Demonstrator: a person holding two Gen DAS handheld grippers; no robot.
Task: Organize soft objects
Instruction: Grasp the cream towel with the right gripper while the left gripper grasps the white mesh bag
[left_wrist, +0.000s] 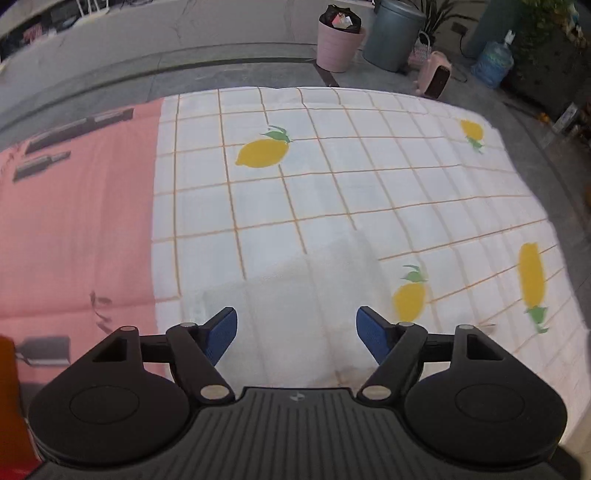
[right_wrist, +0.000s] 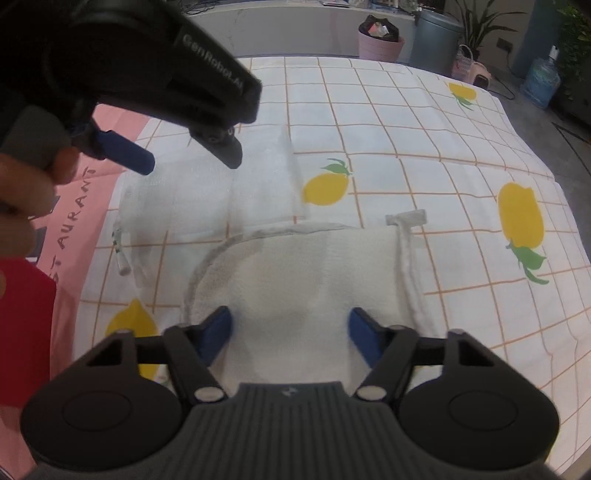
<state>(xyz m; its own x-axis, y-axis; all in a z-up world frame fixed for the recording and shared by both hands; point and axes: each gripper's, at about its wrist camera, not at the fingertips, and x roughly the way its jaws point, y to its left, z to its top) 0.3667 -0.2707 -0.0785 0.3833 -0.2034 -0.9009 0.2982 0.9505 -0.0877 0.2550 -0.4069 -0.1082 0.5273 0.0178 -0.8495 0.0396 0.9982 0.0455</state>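
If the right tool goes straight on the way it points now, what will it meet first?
Most likely the white towel: it lies directly ahead between the open fingers of the right tool, on the lemon-print cloth. Depth is unclear, so contact may be near.

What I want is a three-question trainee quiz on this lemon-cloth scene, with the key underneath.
1. True or false: the right tool grips a red sock.
2. What lies directly beneath the right tool? A) a white towel B) a blue cap C) a green pillow
3. Fill in: the checked tablecloth is printed with yellow ____.

Key: 1 false; 2 A; 3 lemons.
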